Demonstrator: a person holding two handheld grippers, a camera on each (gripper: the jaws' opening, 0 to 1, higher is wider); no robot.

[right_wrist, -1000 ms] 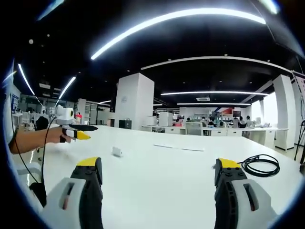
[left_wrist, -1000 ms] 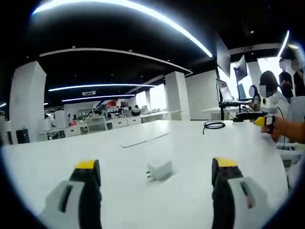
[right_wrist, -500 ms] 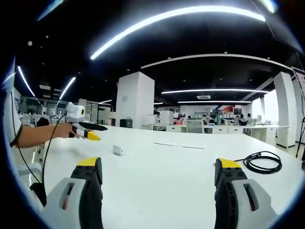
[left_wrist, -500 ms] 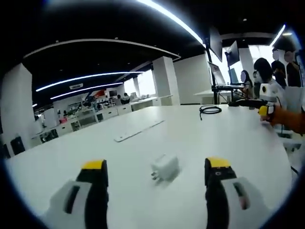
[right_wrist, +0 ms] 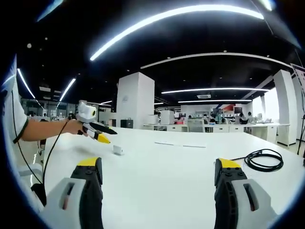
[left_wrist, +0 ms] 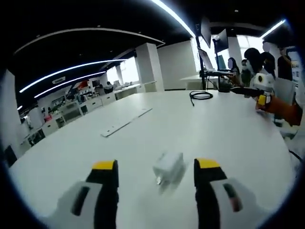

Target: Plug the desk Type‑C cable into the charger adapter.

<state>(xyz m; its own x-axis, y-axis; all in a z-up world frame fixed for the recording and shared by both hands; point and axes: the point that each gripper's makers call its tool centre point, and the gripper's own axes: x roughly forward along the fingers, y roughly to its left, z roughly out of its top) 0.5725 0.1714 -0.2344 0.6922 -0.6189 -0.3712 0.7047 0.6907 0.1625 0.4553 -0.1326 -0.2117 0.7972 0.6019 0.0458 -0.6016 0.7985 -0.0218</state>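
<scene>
Left gripper [left_wrist: 156, 168] jaws spread wide, holding nothing; white charger adapter [left_wrist: 168, 166] flat on white table [left_wrist: 228, 138], between the jaw tips, prongs toward camera. Right gripper [right_wrist: 159, 167] jaws likewise wide apart, empty. Black Type-C cable [right_wrist: 262, 159] coiled on table, well apart from adapter, near right jaw.
</scene>
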